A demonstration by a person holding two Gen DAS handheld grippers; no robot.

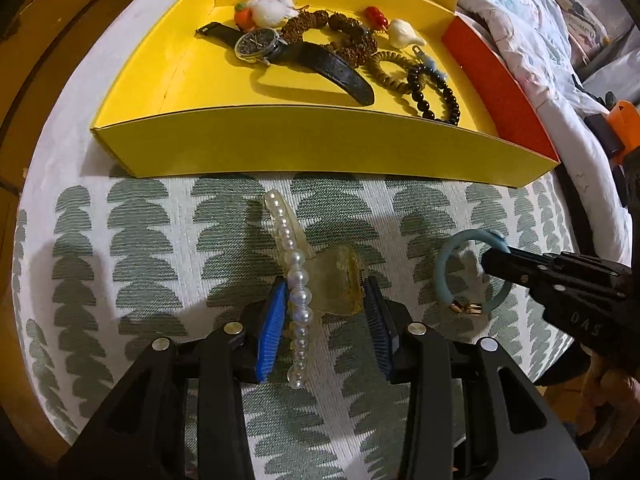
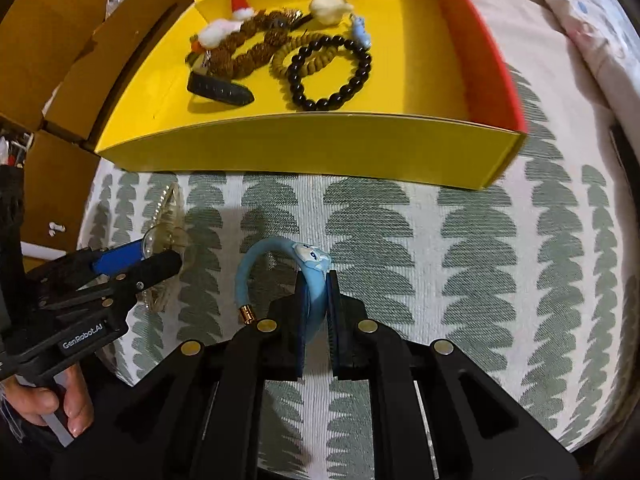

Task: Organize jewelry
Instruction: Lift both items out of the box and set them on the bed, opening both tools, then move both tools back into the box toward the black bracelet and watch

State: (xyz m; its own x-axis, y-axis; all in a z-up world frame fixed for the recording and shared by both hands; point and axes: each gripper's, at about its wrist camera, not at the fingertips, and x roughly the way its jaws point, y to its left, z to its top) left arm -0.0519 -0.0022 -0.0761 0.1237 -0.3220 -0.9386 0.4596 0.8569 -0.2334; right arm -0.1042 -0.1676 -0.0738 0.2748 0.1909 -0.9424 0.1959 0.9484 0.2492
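My left gripper (image 1: 325,300) is shut on a clear yellowish hair claw clip with a row of pearls (image 1: 298,280), held just above the patterned cloth. My right gripper (image 2: 317,308) is shut on a light blue hair tie with a cartoon charm (image 2: 314,276) and gold end caps. The blue tie (image 1: 446,260) and right gripper (image 1: 496,264) also show in the left wrist view. The left gripper (image 2: 156,258) and the clip (image 2: 170,216) show at the left of the right wrist view. The yellow box (image 1: 320,148) lies ahead.
The box (image 2: 304,148) holds a black watch (image 1: 280,50), a black bead bracelet (image 2: 332,76), brown bead strings (image 1: 344,36), a tan coil tie, felt Santa charms and a white figurine. It has an orange right wall (image 1: 496,84). Bedding lies right; cardboard boxes left.
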